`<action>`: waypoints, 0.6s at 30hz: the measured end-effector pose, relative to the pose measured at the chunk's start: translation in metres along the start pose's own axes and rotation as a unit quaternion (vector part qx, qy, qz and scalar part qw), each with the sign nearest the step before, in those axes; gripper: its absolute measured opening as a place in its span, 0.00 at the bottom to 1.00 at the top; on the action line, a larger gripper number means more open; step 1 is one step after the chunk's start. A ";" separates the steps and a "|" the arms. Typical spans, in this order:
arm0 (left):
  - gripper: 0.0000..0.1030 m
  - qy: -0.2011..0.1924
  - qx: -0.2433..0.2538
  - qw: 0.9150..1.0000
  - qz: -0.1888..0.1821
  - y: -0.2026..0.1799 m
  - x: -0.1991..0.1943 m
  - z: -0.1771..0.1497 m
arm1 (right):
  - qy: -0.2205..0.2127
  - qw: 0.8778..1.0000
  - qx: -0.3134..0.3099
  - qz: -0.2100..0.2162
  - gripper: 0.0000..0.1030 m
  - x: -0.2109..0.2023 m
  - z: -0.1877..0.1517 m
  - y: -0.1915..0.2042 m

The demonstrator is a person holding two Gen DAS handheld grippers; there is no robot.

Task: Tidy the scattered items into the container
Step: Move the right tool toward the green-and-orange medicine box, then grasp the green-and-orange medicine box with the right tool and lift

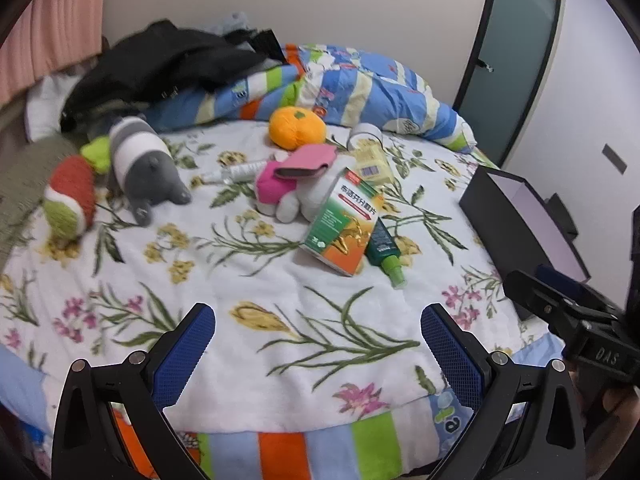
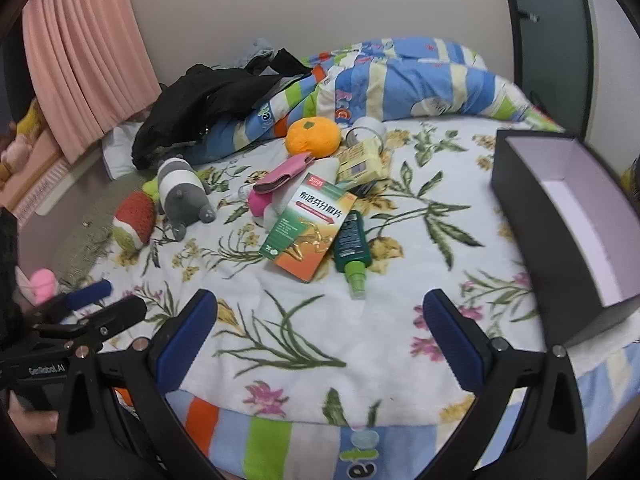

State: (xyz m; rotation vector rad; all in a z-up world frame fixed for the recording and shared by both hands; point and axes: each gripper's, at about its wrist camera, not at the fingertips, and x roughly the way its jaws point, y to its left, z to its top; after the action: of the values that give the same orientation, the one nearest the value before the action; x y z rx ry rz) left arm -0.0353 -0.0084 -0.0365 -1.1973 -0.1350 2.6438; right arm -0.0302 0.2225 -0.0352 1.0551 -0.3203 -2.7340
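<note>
Scattered on the floral bedspread lie a green-and-orange medicine box point(image 1: 343, 226) point(image 2: 308, 227), a green spray bottle point(image 1: 385, 251) point(image 2: 351, 249), an orange plush tangerine point(image 1: 296, 127) point(image 2: 313, 136), a pink case point(image 1: 307, 162) point(image 2: 282, 175) on a white-and-pink plush point(image 1: 288, 196), a yellow packet point(image 1: 372, 162) point(image 2: 360, 162), a grey striped plush point(image 1: 146, 164) point(image 2: 182, 194) and a red strawberry plush point(image 1: 70, 200) point(image 2: 134, 220). An open black box point(image 1: 524, 224) point(image 2: 568, 224) stands at the right. My left gripper point(image 1: 318, 346) and right gripper point(image 2: 320, 334) both hover open and empty over the near bedspread.
A striped quilt point(image 1: 360, 88) point(image 2: 400, 80) and black clothing point(image 1: 160, 64) point(image 2: 208, 108) are piled at the back. A pink curtain point(image 2: 88, 60) hangs at the left, a dark door point(image 1: 512, 52) at the right. The bed's near edge point(image 2: 320, 440) lies just below the grippers.
</note>
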 end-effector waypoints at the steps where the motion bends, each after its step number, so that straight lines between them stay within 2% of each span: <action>1: 1.00 0.003 -0.002 1.000 -0.007 0.003 0.005 0.001 | 0.002 1.000 0.006 0.006 1.00 0.004 0.001 -0.003; 5: 1.00 0.022 0.002 1.000 -0.021 0.010 0.030 0.007 | 0.014 0.999 0.024 0.038 0.99 0.029 0.006 -0.015; 7: 0.99 0.032 -0.001 0.999 -0.033 0.014 0.046 0.012 | 0.023 0.999 0.024 0.042 0.95 0.045 0.008 -0.019; 9: 0.87 0.040 -0.001 0.998 -0.038 0.018 0.062 0.017 | 0.038 0.998 0.026 0.046 0.89 0.062 0.009 -0.024; 11: 0.81 0.050 -0.002 0.998 -0.044 0.021 0.077 0.022 | 0.053 0.997 0.027 0.054 0.81 0.082 0.009 -0.029; 16: 0.81 0.073 -0.002 0.994 -0.078 0.024 0.120 0.040 | 0.084 0.995 -0.001 0.048 0.75 0.127 0.012 -0.033; 18: 0.80 0.078 0.003 0.993 -0.091 0.023 0.135 0.048 | 0.086 0.994 -0.002 0.060 0.72 0.141 0.017 -0.036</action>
State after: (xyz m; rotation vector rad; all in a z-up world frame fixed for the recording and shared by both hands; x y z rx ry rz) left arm -0.1613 0.0037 -0.1072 -1.3169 -0.1995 2.3830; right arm -0.1475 0.2232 -0.1226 1.2192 -0.3400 -2.5170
